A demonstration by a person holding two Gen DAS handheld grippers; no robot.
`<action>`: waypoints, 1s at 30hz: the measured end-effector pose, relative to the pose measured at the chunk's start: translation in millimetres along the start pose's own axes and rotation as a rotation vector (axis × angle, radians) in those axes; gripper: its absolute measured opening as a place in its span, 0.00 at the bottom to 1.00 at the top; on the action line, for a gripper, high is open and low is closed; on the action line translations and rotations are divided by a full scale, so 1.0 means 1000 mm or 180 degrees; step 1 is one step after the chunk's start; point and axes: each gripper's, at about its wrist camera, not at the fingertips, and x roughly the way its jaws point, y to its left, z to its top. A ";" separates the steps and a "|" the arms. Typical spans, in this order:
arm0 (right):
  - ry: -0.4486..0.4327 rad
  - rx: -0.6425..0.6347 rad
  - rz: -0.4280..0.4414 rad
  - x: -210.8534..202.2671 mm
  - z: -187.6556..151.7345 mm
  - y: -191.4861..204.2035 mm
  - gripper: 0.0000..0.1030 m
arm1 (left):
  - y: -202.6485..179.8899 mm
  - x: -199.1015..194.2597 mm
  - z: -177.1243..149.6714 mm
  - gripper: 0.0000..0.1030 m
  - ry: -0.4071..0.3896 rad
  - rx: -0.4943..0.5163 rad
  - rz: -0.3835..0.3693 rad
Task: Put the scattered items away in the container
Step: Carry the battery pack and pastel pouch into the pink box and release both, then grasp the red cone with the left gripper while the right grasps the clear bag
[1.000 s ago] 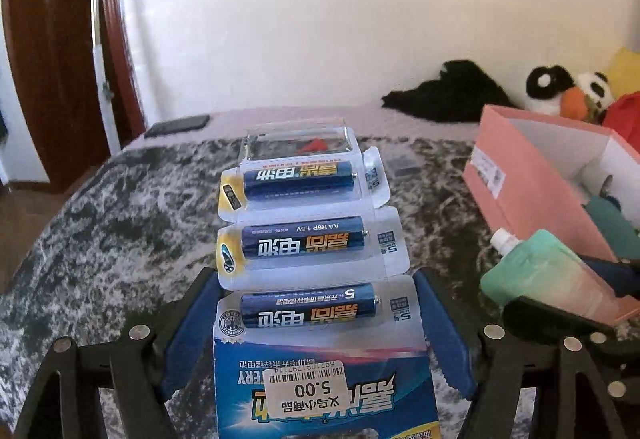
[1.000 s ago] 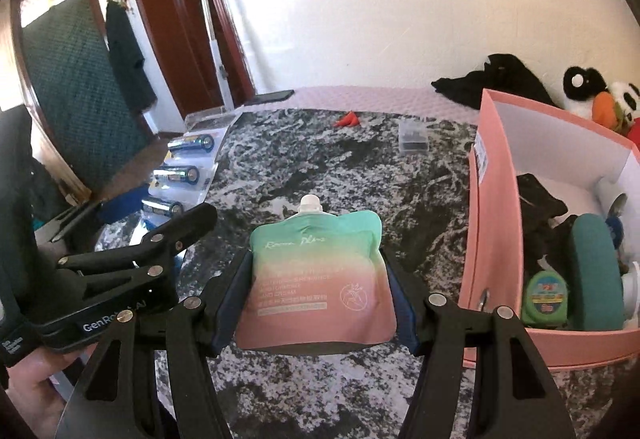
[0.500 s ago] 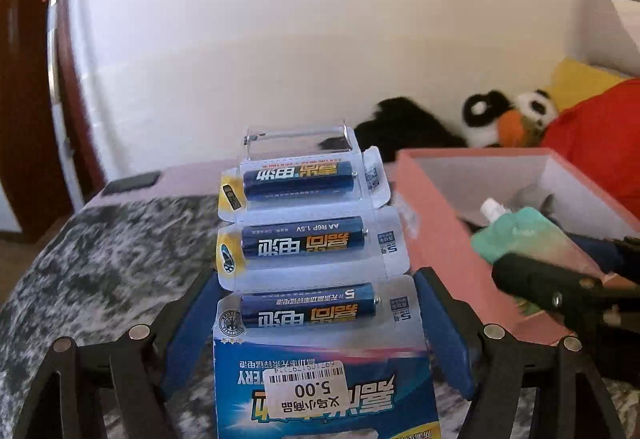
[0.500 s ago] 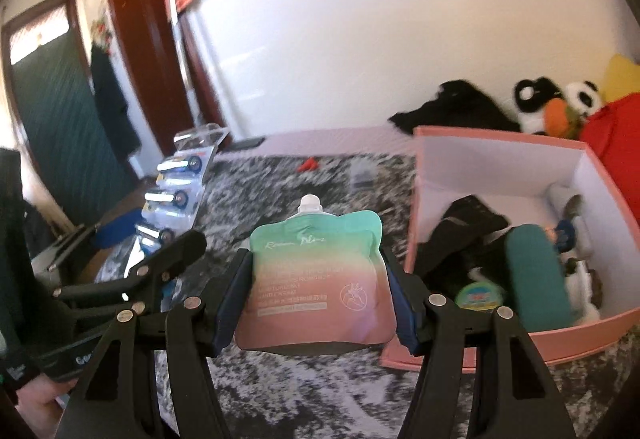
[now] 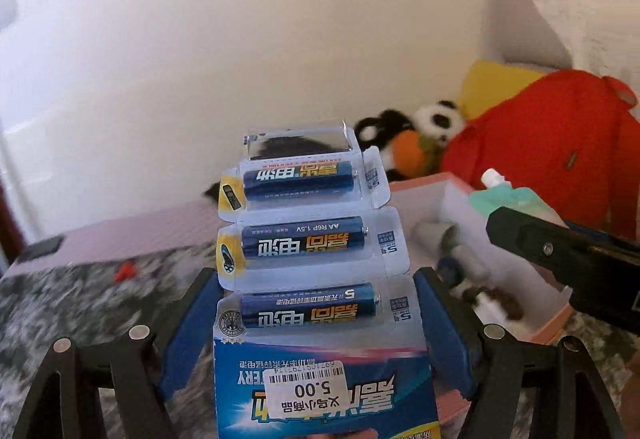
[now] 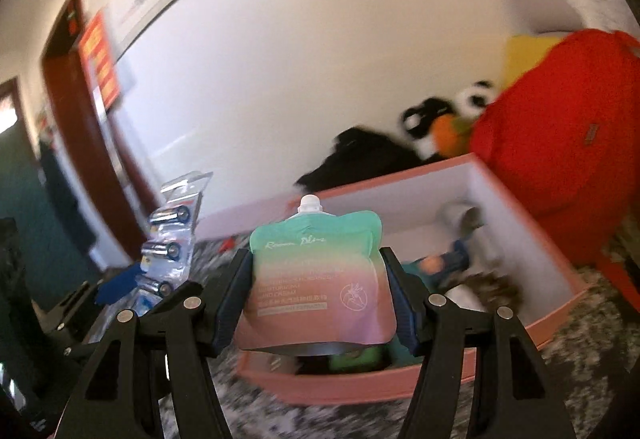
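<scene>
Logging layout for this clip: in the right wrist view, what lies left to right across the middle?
Door frame → battery pack → pouch → pink box → red bag.

Box contents (image 6: 472, 271) motion-blurred; indistinct

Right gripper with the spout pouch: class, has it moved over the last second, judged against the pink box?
Yes. The right gripper, shut on the spout pouch, has moved rightwards from over the marbled table to above the pink box.
</scene>
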 end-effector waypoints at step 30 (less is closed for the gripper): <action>0.0253 -0.0186 0.0536 0.061 -0.034 0.099 0.97 | 0.250 -0.005 -0.108 0.98 0.0828 -0.0548 0.0845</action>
